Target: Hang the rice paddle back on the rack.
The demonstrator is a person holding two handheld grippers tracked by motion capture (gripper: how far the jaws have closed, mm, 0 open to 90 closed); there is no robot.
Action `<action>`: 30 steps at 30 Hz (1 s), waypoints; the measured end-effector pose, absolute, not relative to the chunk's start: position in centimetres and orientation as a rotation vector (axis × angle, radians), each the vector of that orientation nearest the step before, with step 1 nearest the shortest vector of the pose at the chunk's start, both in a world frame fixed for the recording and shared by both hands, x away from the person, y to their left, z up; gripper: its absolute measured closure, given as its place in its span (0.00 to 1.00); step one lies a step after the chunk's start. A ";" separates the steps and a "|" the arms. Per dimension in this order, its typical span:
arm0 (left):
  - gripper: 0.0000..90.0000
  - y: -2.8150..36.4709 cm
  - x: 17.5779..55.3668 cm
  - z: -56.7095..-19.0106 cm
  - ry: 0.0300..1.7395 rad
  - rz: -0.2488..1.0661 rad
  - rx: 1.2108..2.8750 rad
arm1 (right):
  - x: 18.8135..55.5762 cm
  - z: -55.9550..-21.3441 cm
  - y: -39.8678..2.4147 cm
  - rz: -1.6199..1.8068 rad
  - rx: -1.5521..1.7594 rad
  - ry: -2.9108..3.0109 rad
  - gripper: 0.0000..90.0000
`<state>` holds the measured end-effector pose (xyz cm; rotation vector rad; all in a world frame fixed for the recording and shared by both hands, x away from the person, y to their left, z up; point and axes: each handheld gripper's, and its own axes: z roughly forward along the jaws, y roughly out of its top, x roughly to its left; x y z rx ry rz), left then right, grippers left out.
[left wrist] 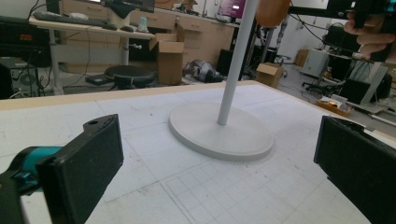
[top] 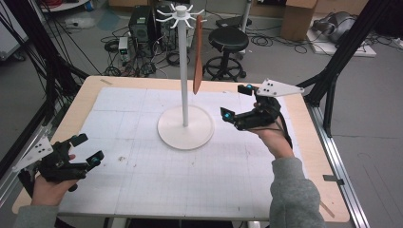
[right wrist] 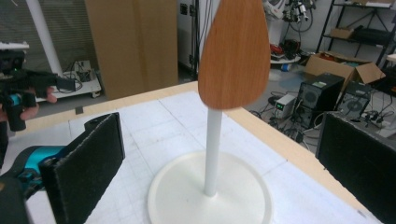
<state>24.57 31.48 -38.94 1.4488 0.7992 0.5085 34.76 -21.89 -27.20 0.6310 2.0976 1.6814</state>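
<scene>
A white rack [top: 185, 66] with a round base [top: 171, 130] and hooks at its top stands mid-table. A brown wooden spatula [top: 197, 54] hangs from one hook, blade down; its blade [right wrist: 235, 51] hangs in front of the pole [right wrist: 213, 154] in the right gripper view. My right gripper [top: 236, 102] is open, raised right of the rack, nothing between its jaws. My left gripper [top: 87, 148] is open near the front left corner, with nothing in it. In the left gripper view, the rack base [left wrist: 205, 130] lies ahead.
A white gridded mat [top: 142, 180] covers the wooden table [top: 313, 142]. Beyond the far edge are a black stool [top: 228, 40], a computer tower [top: 141, 21] and cables on the floor. Black frame legs [top: 332, 80] stand at the right.
</scene>
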 end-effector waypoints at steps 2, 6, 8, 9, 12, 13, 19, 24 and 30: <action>0.02 31.4 24.6 -38.9 0.798 0.510 1.451 | 34.4 -27.8 -22.2 1.682 0.641 2.093 0.00; 0.02 31.2 24.5 -38.9 0.791 0.508 1.461 | 33.6 -28.5 -22.6 1.689 0.640 2.081 0.00; 0.02 30.9 24.3 -38.8 0.777 0.510 1.462 | 32.7 -29.2 -23.1 1.704 0.638 2.069 0.00; 0.02 30.8 24.3 -38.7 0.771 0.511 1.462 | 32.4 -29.5 -23.3 1.707 0.636 2.067 0.00; 0.02 30.6 24.2 -38.6 0.761 0.509 1.472 | 31.7 -30.4 -24.0 1.716 0.642 2.054 0.00; 0.02 30.5 24.2 -38.7 0.758 0.508 1.476 | 31.4 -30.8 -24.3 1.721 0.649 2.047 0.00; 0.02 30.0 24.2 -38.7 0.738 0.508 1.495 | 30.2 -33.2 -26.3 1.725 0.700 2.041 0.00; 0.02 29.5 24.2 -38.6 0.722 0.511 1.510 | 29.5 -34.9 -27.6 1.733 0.752 2.017 0.00; 0.02 29.1 24.2 -38.7 0.710 0.509 1.527 | 28.6 -37.4 -29.5 1.722 0.832 1.994 0.00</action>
